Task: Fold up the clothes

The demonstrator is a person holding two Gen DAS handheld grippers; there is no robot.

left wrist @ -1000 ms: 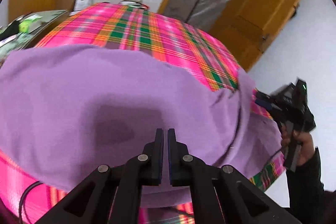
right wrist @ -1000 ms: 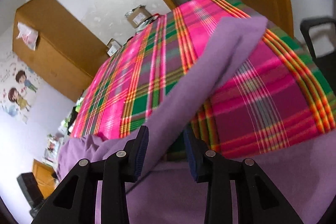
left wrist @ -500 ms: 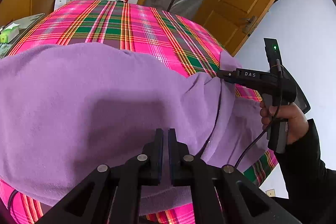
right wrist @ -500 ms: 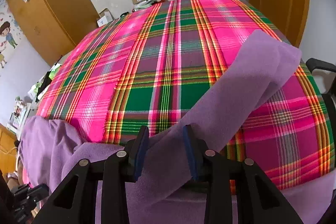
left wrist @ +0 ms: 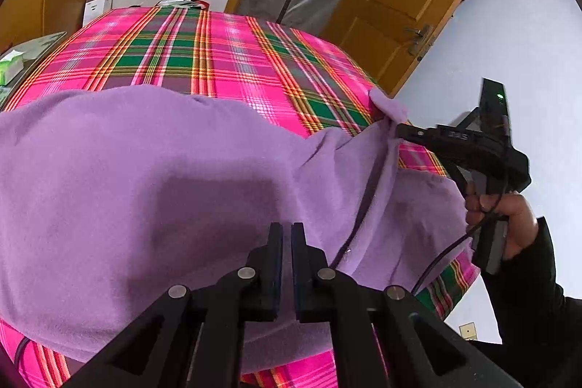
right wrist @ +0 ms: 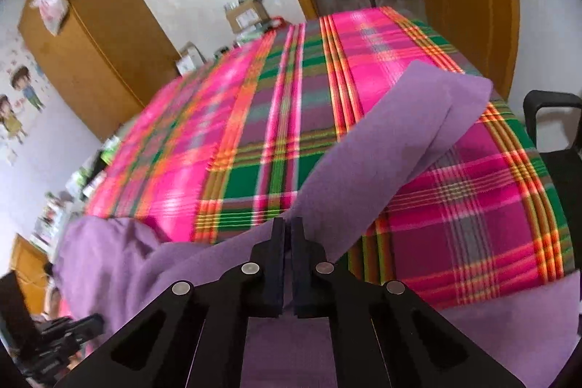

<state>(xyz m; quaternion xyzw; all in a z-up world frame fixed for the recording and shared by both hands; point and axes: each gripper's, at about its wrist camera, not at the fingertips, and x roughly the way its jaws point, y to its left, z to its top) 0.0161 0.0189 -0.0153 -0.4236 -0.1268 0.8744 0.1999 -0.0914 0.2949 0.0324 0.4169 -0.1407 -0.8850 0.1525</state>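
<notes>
Bed: the plaid pink-and-green bed cover (left wrist: 218, 60) is the landmark for everything here; most of its far half lies bare.
Garment: a purple fleece garment (left wrist: 145, 177) is spread over the near half of the bed cover, reaching its near edge; no crisp fold shows in its broad body.
Sleeve: a long purple sleeve (right wrist: 400, 133) runs from the garment body out across the bare plaid toward the bed cover's right edge, lying flat with its end doubled over.
Right gripper: the right gripper (right wrist: 287, 235) has its jaws closed to a narrow slit on the purple cloth where the sleeve meets the body, toward the right side of the bed cover; cloth bunches up at the tips in the left wrist view.
Left gripper: the left gripper (left wrist: 286, 235) sits over the garment at the bed cover's near edge, jaws nearly together; whether cloth is pinched between them I cannot tell.
Hand: the person's hand (left wrist: 505, 213) grips the right tool's handle just off the bed cover's right side.
Progress: early, I judge. The garment is laid out and the sleeve gripped, but the sleeve is not yet brought over the body.
Left to do: fold in the sleeves, then double the body.
</notes>
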